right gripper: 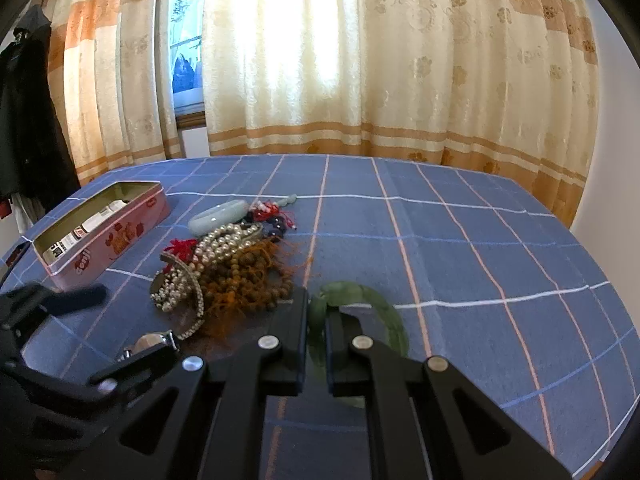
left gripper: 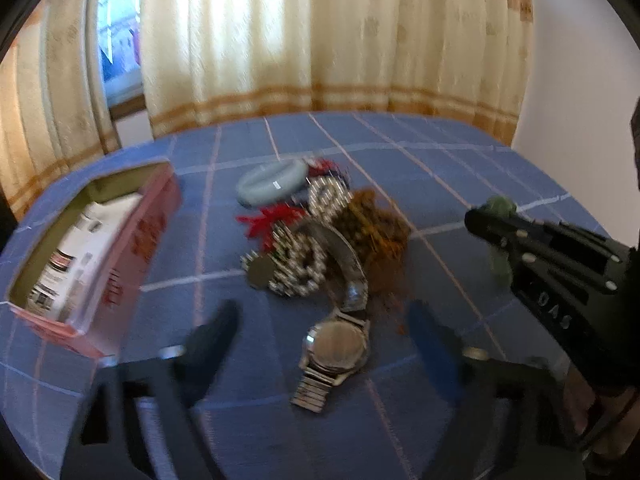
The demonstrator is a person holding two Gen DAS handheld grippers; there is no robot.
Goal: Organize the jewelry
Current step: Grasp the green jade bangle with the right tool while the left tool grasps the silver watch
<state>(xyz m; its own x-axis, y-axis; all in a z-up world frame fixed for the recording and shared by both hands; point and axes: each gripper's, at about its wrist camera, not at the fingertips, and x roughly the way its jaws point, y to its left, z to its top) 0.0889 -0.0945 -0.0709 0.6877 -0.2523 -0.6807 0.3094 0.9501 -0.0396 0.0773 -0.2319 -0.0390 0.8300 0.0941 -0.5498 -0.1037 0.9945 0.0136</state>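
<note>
Right gripper (right gripper: 317, 322): jaws clamped on the rim of a dark green bangle (right gripper: 384, 312), held on edge over the near part of the blue checked cloth (right gripper: 480, 240); its lower arc is hidden behind the fingers. Left gripper (left gripper: 324, 344): jaws apart, blurred, nothing between the pads, above a steel watch (left gripper: 336, 350) whose strap runs near to far. Only the left wrist view shows the watch whole. Beyond, a tangled heap: pearls (right gripper: 224, 246), brown beads (right gripper: 248, 276), pale bangle (right gripper: 218, 212). Pink tin (right gripper: 104, 236), open, long axis slanting toward the far left edge.
</note>
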